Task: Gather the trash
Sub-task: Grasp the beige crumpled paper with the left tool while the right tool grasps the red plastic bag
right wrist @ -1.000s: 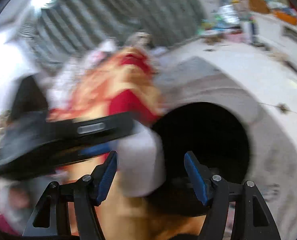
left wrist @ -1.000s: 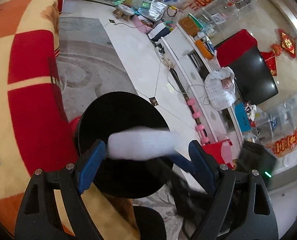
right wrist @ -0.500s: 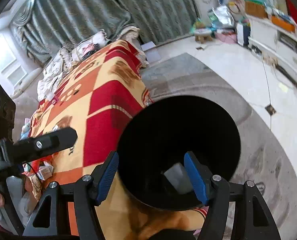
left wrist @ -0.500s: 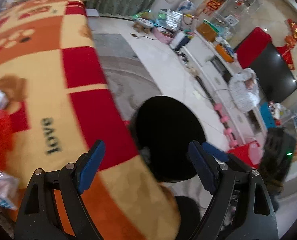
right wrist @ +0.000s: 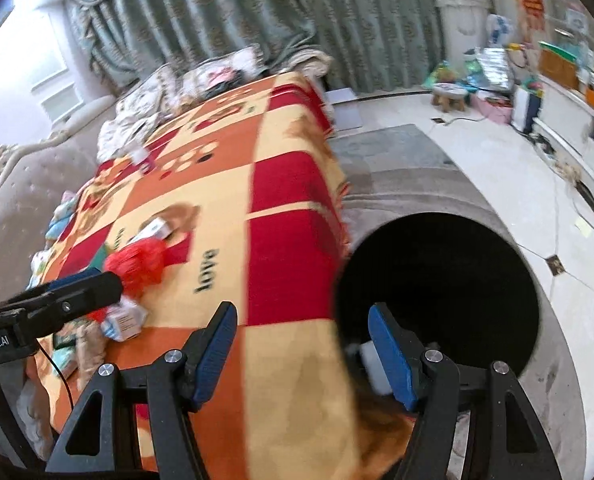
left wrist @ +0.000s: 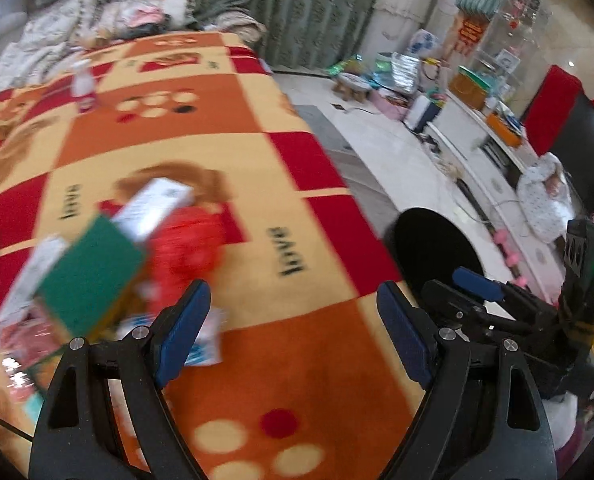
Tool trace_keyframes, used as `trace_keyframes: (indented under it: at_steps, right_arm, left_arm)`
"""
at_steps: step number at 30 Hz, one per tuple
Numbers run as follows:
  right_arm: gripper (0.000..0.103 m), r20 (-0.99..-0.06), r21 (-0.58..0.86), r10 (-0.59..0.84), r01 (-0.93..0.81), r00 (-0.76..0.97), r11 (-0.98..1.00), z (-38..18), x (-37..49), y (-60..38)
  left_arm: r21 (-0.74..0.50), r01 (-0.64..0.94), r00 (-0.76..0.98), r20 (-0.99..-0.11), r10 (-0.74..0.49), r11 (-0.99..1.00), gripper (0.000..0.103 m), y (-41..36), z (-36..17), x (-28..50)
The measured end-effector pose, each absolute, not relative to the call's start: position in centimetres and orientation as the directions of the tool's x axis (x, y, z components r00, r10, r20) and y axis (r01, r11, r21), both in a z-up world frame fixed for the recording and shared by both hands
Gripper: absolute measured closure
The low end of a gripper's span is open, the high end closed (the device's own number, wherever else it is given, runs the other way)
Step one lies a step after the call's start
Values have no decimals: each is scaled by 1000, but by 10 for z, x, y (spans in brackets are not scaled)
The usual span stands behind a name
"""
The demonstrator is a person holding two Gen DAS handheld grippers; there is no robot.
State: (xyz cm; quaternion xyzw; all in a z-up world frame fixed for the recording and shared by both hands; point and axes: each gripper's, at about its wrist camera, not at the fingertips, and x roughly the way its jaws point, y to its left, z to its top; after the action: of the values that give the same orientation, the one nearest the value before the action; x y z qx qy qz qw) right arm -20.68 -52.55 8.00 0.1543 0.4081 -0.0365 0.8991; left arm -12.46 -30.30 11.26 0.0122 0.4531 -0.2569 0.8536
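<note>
My left gripper [left wrist: 293, 334] is open and empty above the red, orange and cream blanket [left wrist: 217, 128]. Left of it lies a blurred heap of trash: a green box [left wrist: 89, 276], a white carton [left wrist: 153, 204], a red net bag [left wrist: 189, 252] and a small packet [left wrist: 207, 340]. The round black bin [left wrist: 437, 256] stands on the floor at the blanket's right edge. My right gripper [right wrist: 305, 354] is open too, nothing between its pads, over the blanket's edge beside the bin [right wrist: 437, 292]. A white scrap [right wrist: 371, 360] lies inside the bin. The red net bag [right wrist: 141, 260] and the left gripper [right wrist: 77, 292] show at the left.
A small bottle [left wrist: 83, 88] stands far back on the blanket, with pillows and bedding behind it. A grey rug [right wrist: 397, 160] and pale tiled floor lie beyond the bin. A white TV cabinet [left wrist: 489, 160] and floor clutter [left wrist: 377, 80] line the right wall.
The white scrap between my left gripper's pads a second ago is gone from them and lies in the bin. The left gripper swung left toward the trash heap. The right gripper shifted left off the bin.
</note>
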Motion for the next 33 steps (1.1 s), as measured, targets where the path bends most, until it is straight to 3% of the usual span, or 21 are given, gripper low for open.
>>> trace_keyframes:
  at_steps: [11, 27, 30, 31, 33]
  right_arm:
    - [37, -769, 277, 216, 9, 602, 961, 63, -166, -433]
    - [36, -802, 292, 289, -78, 523, 953, 49, -63, -366]
    - [38, -805, 348, 330, -58, 493, 936, 34, -49, -370]
    - [51, -798, 369, 346, -55, 493, 928, 32, -50, -373]
    - [61, -780, 394, 373, -69, 502, 916, 33, -54, -377]
  left_arm:
    - [-118, 382, 482, -821, -306, 917, 18, -195, 100, -150]
    - [-171, 396, 394, -855, -336, 902, 19, -204, 49, -144]
    - [-192, 407, 368, -860, -353, 893, 41, -209, 45, -140]
    - [-199, 416, 352, -864, -359, 887, 53, -211, 42, -139]
    - [-198, 422, 333, -874, -354, 885, 70, -214, 37, -137]
